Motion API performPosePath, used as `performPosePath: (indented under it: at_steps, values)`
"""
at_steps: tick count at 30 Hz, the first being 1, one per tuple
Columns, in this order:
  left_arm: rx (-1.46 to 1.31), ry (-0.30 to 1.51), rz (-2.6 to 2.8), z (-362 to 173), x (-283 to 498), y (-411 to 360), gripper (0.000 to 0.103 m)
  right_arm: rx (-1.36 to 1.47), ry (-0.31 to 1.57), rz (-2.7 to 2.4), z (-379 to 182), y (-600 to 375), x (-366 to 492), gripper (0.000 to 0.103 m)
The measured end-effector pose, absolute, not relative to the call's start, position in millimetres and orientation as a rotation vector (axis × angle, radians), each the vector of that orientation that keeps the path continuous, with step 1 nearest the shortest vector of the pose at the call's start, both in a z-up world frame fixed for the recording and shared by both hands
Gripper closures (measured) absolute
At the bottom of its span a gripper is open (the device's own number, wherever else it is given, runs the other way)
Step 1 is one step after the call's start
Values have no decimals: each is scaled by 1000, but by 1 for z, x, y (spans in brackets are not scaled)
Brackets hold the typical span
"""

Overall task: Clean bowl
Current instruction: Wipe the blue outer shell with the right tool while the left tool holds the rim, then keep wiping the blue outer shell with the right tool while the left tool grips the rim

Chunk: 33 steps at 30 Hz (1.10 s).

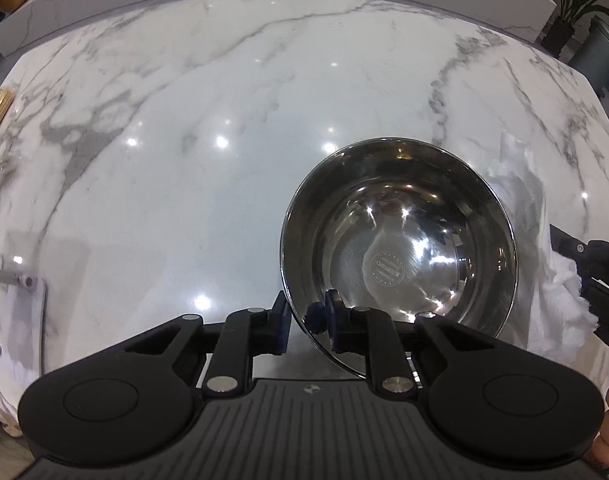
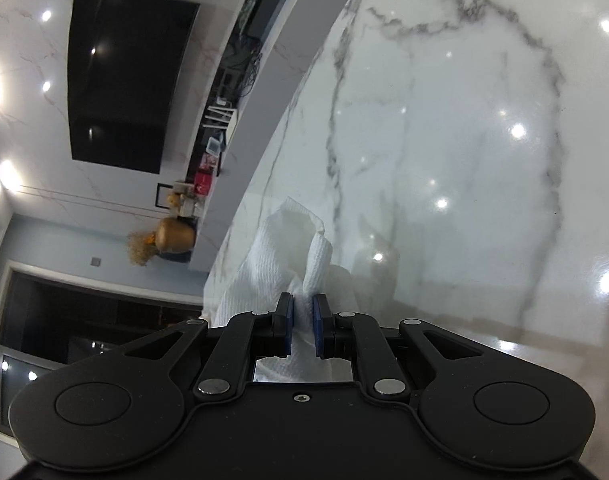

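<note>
Fingers (image 1: 282, 320) of the left gripper (image 1: 306, 322) are closed on the near rim of the shiny round steel bowl (image 1: 400, 240), tilted above the white marble tabletop (image 1: 224, 140). Beside it, the right gripper (image 2: 303, 320) is clamped on a crumpled white paper towel (image 2: 272, 248).

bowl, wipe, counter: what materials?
Bowl: polished stainless steel by its look; mirror reflections, stamped base mark. Wipe: white embossed paper towel, crumpled, dimpled texture. Countertop: glossy white marble or a lookalike; grey veins, sharp light reflections.
</note>
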<state>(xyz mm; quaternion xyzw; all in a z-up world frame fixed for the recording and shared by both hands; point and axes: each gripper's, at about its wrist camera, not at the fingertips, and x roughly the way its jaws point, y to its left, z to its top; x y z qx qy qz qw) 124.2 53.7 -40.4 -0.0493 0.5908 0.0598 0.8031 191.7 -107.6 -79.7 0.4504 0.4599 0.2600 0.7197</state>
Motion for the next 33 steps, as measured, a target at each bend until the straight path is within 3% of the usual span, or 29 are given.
performPosePath:
  at_steps: [20,24,33]
  values:
    - [-185,1263,95,-45,128,42,85,749,1114,448,-71,15,249,93]
    - [-225,1257,112,-47,122,39,81,742,1113,448,-70,45,263,93]
    - [-212,1262,114,-46,120,36,79,750,1115,458,-93,-71,222,93]
